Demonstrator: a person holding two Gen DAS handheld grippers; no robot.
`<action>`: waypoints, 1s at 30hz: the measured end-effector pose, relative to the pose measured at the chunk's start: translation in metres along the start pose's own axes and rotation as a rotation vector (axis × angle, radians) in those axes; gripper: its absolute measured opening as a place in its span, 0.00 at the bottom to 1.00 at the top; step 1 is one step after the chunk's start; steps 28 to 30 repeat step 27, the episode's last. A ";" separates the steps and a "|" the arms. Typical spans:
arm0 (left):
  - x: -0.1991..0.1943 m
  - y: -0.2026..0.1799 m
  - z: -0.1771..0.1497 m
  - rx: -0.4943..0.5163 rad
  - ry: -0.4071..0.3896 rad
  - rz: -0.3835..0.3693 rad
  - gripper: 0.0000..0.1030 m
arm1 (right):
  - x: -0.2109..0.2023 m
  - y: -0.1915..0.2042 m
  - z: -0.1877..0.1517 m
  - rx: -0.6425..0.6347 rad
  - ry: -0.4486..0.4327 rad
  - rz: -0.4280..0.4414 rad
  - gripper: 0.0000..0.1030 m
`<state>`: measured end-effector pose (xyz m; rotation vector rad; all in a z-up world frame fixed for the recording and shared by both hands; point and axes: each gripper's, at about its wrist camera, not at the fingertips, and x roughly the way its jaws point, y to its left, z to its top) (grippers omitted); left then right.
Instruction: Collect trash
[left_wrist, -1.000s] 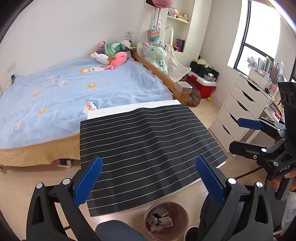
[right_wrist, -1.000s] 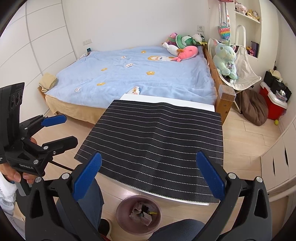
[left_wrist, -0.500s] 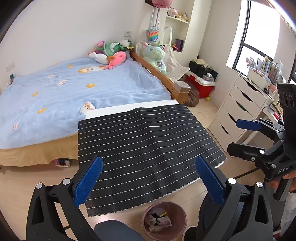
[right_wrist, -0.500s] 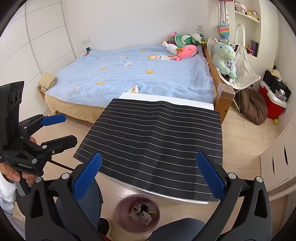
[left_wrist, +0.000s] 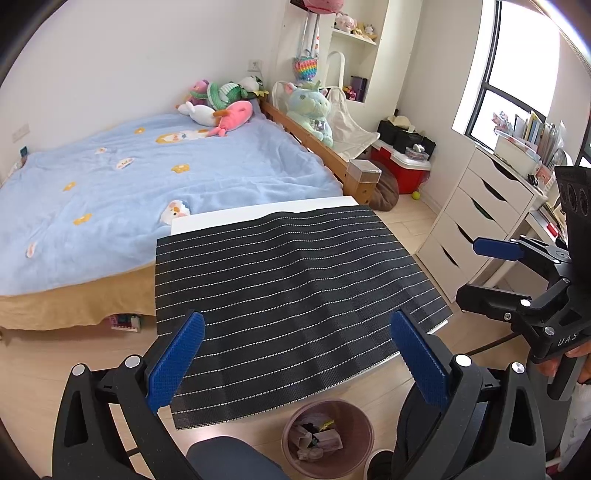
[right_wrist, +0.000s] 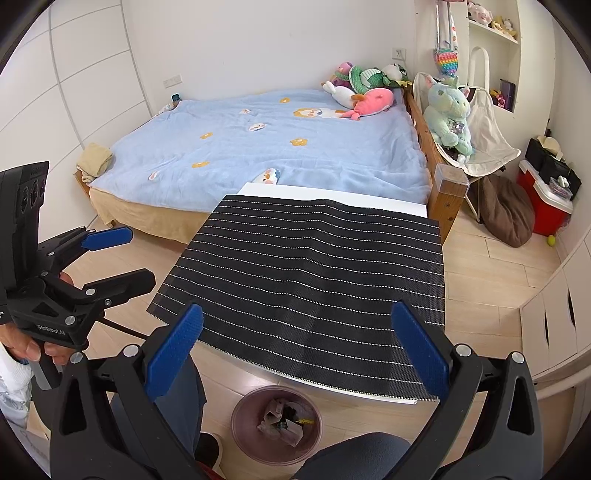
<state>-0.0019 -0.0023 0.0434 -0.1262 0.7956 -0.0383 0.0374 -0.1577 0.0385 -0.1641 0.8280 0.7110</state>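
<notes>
A pink round waste bin (left_wrist: 328, 435) with crumpled trash inside stands on the floor below the table's near edge; it also shows in the right wrist view (right_wrist: 276, 422). My left gripper (left_wrist: 295, 358) is open and empty above the near edge of the black striped mat (left_wrist: 291, 280). My right gripper (right_wrist: 295, 350) is open and empty above the same mat (right_wrist: 314, 266). Each gripper shows in the other's view, the right one (left_wrist: 491, 273) and the left one (right_wrist: 114, 258), both held off the table's sides.
A white table (left_wrist: 266, 208) under the mat abuts a bed with a blue blanket (left_wrist: 147, 177). Plush toys (left_wrist: 221, 107) lie at its head. A white drawer unit (left_wrist: 480, 225) stands right, with a red cooler (left_wrist: 402, 170) and brown beanbag (right_wrist: 506, 210).
Both grippers stay open and empty. The views shift slightly, the table and bin sliding a little left in the left wrist view.
</notes>
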 end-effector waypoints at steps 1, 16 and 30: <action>0.000 0.000 -0.001 0.000 0.000 0.000 0.94 | 0.000 0.001 0.001 0.001 0.000 0.000 0.97; 0.002 -0.003 -0.004 0.002 0.007 0.002 0.94 | 0.000 0.001 -0.001 0.001 0.000 0.000 0.97; -0.005 -0.008 -0.002 0.017 -0.003 0.013 0.94 | -0.004 0.004 -0.005 -0.004 -0.005 -0.003 0.97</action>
